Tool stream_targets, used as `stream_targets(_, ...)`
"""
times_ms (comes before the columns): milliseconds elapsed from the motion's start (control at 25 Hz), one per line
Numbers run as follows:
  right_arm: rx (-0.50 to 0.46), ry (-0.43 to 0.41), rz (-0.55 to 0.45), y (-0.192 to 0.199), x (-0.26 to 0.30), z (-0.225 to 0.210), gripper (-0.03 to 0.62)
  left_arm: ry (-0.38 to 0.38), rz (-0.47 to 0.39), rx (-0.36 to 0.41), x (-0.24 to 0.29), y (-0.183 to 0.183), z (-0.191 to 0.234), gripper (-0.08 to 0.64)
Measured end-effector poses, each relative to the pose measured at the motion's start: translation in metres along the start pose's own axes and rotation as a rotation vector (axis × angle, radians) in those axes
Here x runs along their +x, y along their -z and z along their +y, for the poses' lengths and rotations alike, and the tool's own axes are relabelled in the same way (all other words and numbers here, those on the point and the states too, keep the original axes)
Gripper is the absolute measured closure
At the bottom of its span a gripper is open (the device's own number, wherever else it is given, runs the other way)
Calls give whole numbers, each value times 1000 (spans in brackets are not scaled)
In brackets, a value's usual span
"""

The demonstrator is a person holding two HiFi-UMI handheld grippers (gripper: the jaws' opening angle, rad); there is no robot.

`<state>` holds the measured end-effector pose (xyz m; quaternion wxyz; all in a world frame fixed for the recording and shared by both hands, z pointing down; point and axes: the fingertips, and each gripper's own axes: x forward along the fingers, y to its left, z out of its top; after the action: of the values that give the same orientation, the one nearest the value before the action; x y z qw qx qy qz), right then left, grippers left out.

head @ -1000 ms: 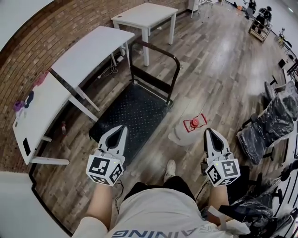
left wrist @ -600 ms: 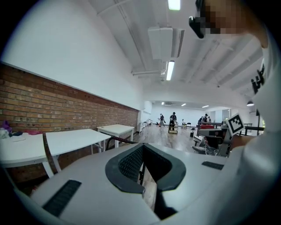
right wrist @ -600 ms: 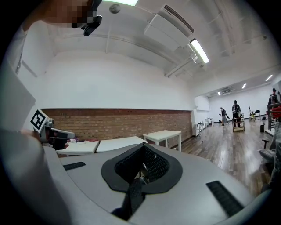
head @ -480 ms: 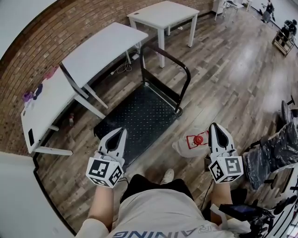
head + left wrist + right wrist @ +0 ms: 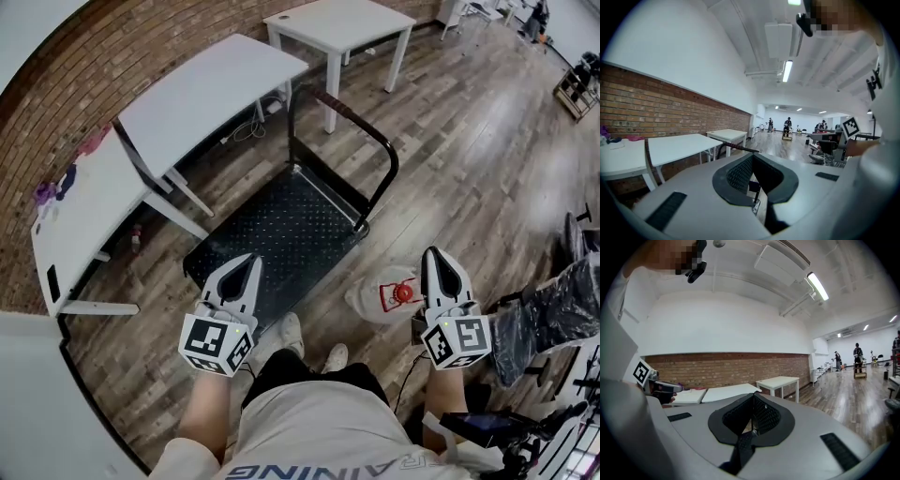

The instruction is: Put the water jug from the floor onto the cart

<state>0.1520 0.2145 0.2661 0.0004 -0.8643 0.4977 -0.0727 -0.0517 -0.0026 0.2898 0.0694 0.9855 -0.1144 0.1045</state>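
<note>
Both grippers are closed and empty, the left gripper (image 5: 249, 260) over the near end of the cart (image 5: 281, 220) and the right gripper (image 5: 433, 255) just beside the water jug (image 5: 378, 298), which sits on the floor (image 5: 459, 159) beside the cart.

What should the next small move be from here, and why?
Probably open the right gripper and lower it toward the jug. The jug stands on the floor right beside that gripper, next to the cart, and the gripper's fingers are shut on nothing, so they cannot take it yet.
</note>
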Motion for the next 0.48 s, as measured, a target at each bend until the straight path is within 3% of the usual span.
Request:
stream_targets(280, -4, 212, 9, -12, -4, -27, 589, 174, -36, 30, 71, -35, 20, 560)
stream_targets(480, -8, 271, 42, -5, -8, -37, 589, 242, -24, 42, 103, -37, 15, 560)
